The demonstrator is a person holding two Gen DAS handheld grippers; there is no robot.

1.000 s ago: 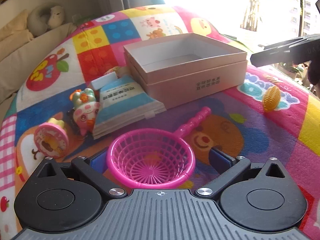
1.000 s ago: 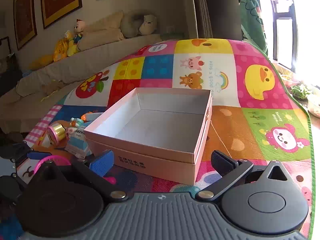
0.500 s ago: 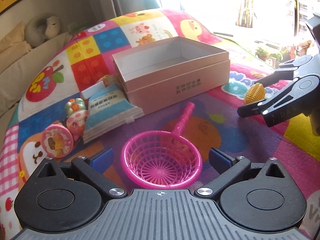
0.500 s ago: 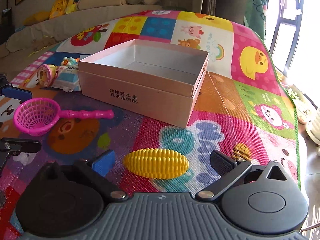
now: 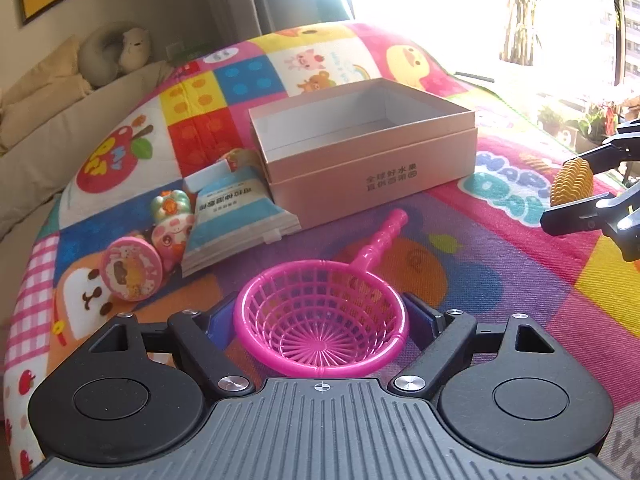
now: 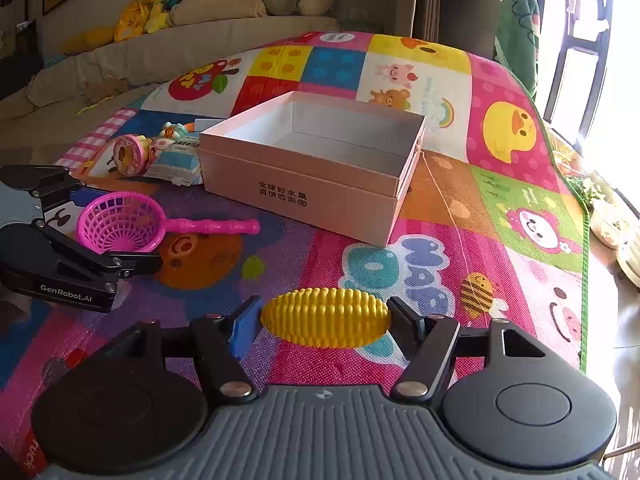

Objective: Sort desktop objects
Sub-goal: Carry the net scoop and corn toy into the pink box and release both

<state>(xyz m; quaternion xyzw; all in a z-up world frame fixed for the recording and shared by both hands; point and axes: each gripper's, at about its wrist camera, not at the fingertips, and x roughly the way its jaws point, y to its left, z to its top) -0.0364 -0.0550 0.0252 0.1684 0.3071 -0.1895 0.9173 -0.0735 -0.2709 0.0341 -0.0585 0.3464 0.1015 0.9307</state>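
Observation:
A pink toy strainer basket (image 5: 320,320) lies on the colourful play mat (image 5: 500,272), its handle pointing toward the open pink cardboard box (image 5: 360,168). My left gripper (image 5: 320,312) straddles the basket bowl; its jaws are closing and the blue pads (image 5: 222,320) meet the rim on both sides. From the right wrist the same gripper (image 6: 116,228) and basket (image 6: 120,224) show at the left. A yellow toy corn cob (image 6: 326,316) lies crosswise in my right gripper (image 6: 324,320), whose jaws are closing with the pads against both ends. The box (image 6: 312,196) is empty.
Left of the box lie a blue-white tissue pack (image 5: 236,216), a small pig figurine (image 5: 172,224) and a round pink toy (image 5: 130,270). The mat's right edge (image 6: 576,208) drops off toward a window. A sofa with plush toys (image 6: 140,16) runs behind.
My left jaws narrowed onto the basket rim. My right gripper came down from facing the box to the corn, and its jaws closed in on the cob's ends.

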